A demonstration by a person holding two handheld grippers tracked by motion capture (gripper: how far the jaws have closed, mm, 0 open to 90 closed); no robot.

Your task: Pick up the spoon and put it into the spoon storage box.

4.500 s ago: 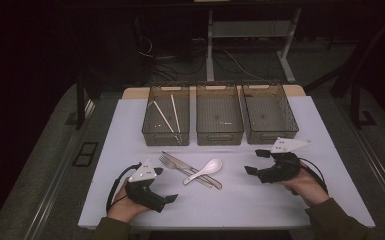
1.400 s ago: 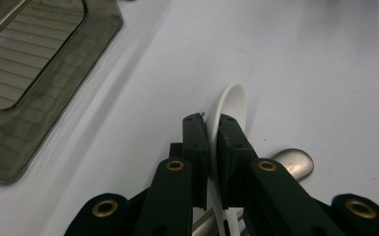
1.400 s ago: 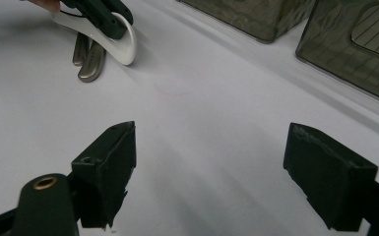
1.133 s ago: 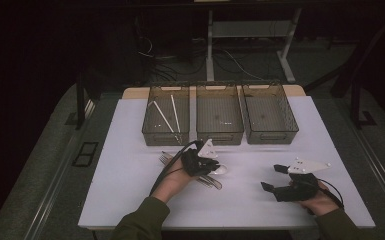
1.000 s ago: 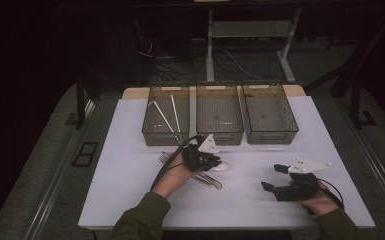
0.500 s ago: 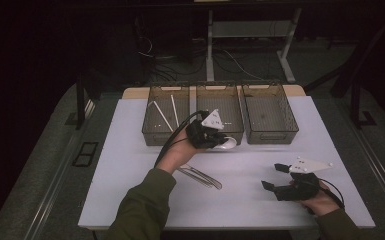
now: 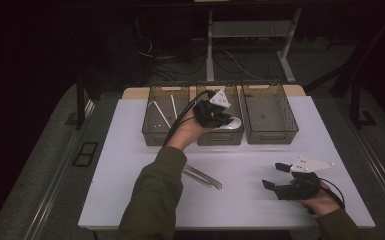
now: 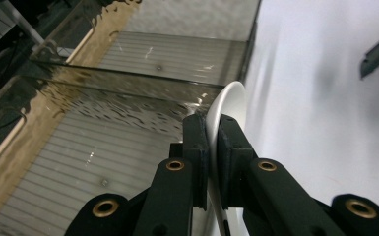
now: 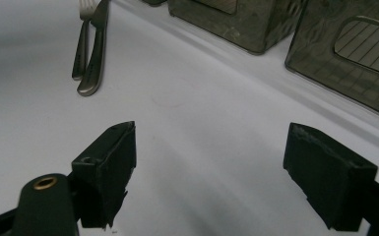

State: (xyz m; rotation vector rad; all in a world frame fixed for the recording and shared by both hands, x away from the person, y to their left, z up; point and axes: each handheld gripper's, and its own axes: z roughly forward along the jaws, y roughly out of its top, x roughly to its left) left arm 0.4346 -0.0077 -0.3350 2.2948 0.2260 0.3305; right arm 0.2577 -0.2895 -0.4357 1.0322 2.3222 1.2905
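My left gripper [image 7: 221,118] is raised over the front of the middle smoked-plastic bin [image 7: 220,138] and is shut on a white spoon [image 7: 233,123]. In the left gripper view the jaws [image 8: 212,129] pinch the spoon's [image 8: 229,105] handle edge-on, its bowl pointing ahead over the bin's wall [image 8: 128,83]. My right gripper [image 7: 274,176] rests near the table's front right, open, with nothing between its fingers [image 9: 109,169]. A metal fork and knife [image 7: 203,176] lie together in the middle of the white table; the pair [image 9: 91,49] also lies beyond the right gripper's jaws.
Three bins stand in a row at the back. The left bin [image 7: 155,136] holds white sticks [image 7: 160,114]; the right bin [image 7: 272,136] looks bare inside. The table's front edge [image 7: 230,224] is close to the right hand.
The left hand lifted the white spoon from the cutlery pile in the table's middle and carried it up and away to the middle bin. The right gripper stayed put.
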